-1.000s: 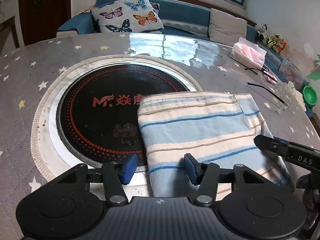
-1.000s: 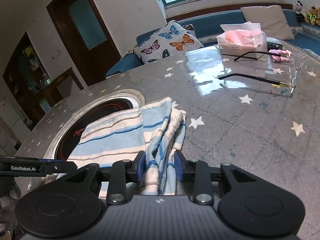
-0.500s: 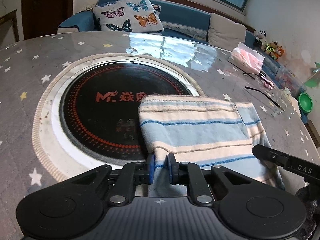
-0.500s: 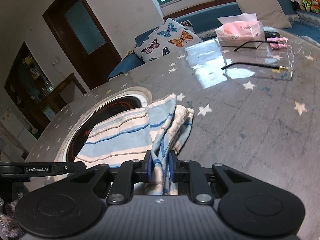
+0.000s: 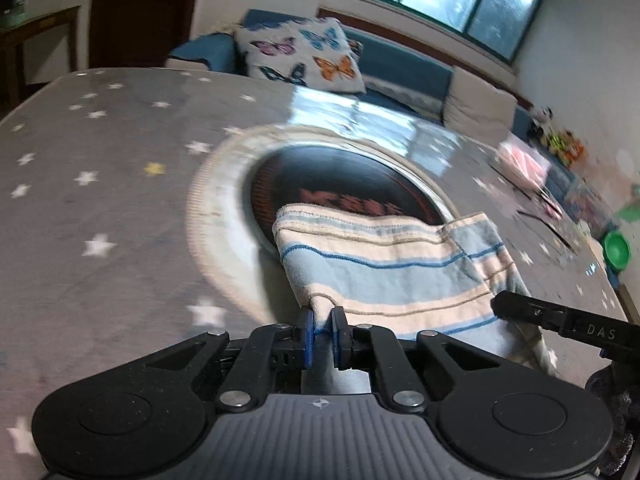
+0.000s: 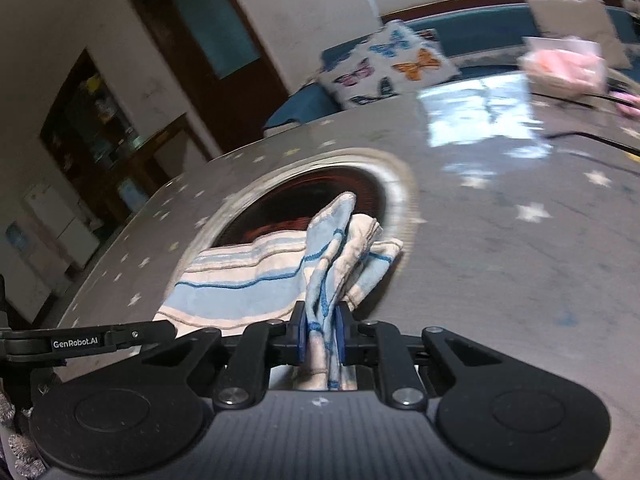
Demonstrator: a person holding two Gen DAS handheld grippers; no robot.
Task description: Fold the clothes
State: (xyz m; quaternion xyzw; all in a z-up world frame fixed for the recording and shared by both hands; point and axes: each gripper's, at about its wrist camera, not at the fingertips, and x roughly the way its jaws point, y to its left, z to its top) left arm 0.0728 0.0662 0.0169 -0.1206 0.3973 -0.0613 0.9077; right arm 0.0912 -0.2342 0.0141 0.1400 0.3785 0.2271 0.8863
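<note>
Striped towel (image 5: 384, 264), folded, partly over the round black hotplate (image 5: 320, 184) in the middle of the star-patterned tabletop (image 5: 100, 200), near edge lifted. Left gripper (image 5: 320, 330), jaws closing, pinched on the towel's near left corner. Right gripper (image 6: 320, 330) clamped on the bunched near right corner.

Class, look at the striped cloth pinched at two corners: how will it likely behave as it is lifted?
The striped cloth probably goes floppy: it already sags between the left gripper and right gripper. Its bunched layers may slide apart. It looks light, likely dragging easily over the glossy table.
</note>
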